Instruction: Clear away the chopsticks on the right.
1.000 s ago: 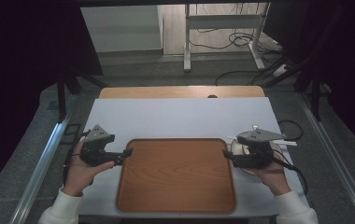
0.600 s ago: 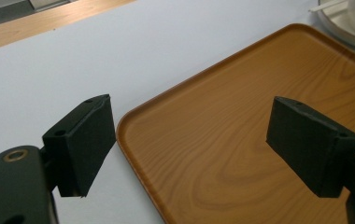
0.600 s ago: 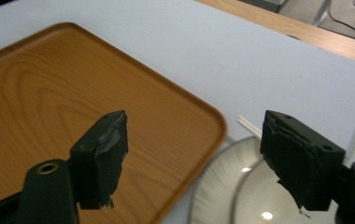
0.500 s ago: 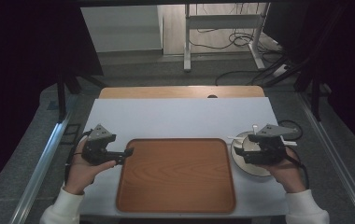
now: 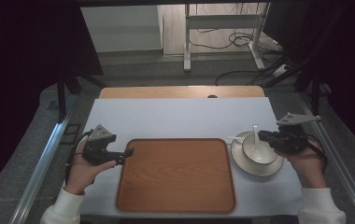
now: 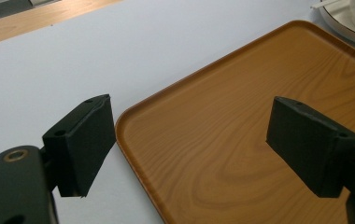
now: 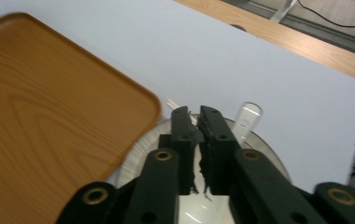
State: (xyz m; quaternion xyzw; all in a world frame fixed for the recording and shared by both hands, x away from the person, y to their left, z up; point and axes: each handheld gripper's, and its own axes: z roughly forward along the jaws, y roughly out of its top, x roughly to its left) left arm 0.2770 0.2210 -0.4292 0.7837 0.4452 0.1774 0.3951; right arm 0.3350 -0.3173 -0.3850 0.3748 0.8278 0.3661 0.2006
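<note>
The right gripper (image 5: 262,136) hangs over the white bowl (image 5: 259,149) on its plate (image 5: 256,168); its 2 jaws have just been closing and now stand almost together with nothing between them. The spoon (image 7: 247,116) juts out just beyond them. The left gripper (image 5: 128,153) gapes wide, straddling the wooden tray's (image 5: 175,175) corner.

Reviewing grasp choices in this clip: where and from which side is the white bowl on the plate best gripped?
Probably by its rim. The bowl sits upright and open-topped on the plate, so one jaw can go inside and one outside. Come from above on the right, near the right gripper, away from the spoon leaning at the far rim.
</note>
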